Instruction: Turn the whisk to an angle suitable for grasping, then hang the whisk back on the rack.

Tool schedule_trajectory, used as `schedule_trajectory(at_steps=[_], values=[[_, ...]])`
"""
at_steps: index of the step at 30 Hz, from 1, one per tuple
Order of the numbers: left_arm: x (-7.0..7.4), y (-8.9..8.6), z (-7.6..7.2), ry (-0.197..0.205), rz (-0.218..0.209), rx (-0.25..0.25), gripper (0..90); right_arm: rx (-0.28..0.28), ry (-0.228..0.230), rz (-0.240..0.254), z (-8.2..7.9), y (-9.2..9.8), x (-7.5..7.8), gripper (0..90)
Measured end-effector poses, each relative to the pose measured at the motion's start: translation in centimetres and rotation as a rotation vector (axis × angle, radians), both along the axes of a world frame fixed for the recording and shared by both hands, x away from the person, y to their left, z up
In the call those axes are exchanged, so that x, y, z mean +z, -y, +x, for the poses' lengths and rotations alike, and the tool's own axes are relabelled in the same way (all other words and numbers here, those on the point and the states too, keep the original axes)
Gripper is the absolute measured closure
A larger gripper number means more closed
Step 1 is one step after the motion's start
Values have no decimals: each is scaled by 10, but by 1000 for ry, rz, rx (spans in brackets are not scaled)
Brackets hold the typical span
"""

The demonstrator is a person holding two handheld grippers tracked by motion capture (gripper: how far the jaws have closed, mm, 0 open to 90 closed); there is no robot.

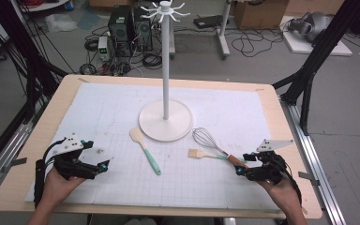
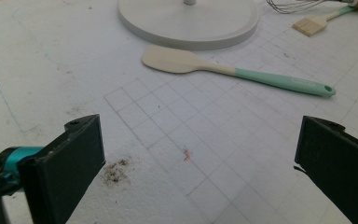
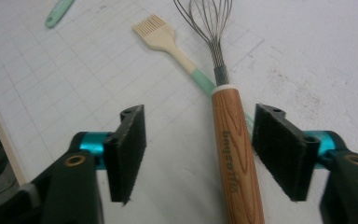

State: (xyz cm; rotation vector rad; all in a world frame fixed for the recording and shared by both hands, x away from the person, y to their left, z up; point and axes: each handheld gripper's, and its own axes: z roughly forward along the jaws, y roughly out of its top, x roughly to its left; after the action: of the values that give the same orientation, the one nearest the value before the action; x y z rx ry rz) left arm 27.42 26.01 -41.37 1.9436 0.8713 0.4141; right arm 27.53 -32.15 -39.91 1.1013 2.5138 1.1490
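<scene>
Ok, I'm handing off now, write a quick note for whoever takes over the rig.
Right tool: open, jaws either side of the whisk, its wooden handle between them and not pinched.
Left tool: open, holding nothing, over bare mat.
Whisk lies on the mat across the pastry brush; spatula lies beside the base of the rack.
Done: nothing hangs on the rack's hooks.
Left: probably hang all three utensils; grasping the whisk looks the likely next move.
</scene>
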Motion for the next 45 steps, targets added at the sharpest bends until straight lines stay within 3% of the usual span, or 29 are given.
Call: schedule_trajectory(at_steps=[16, 25, 33, 45], values=[[0, 0, 1, 1, 3, -5, 17, -20, 28, -6, 3, 7, 4, 275], [0, 0, 0, 2, 2, -4, 17, -20, 23, -26, 6, 12, -2, 283], [0, -2, 0, 1, 7, -1, 17, 2, 8, -43, 8, 13, -10, 353], [1, 0, -1, 5, 6, -4, 18, 33, -24, -119, 8, 8, -17, 538]])
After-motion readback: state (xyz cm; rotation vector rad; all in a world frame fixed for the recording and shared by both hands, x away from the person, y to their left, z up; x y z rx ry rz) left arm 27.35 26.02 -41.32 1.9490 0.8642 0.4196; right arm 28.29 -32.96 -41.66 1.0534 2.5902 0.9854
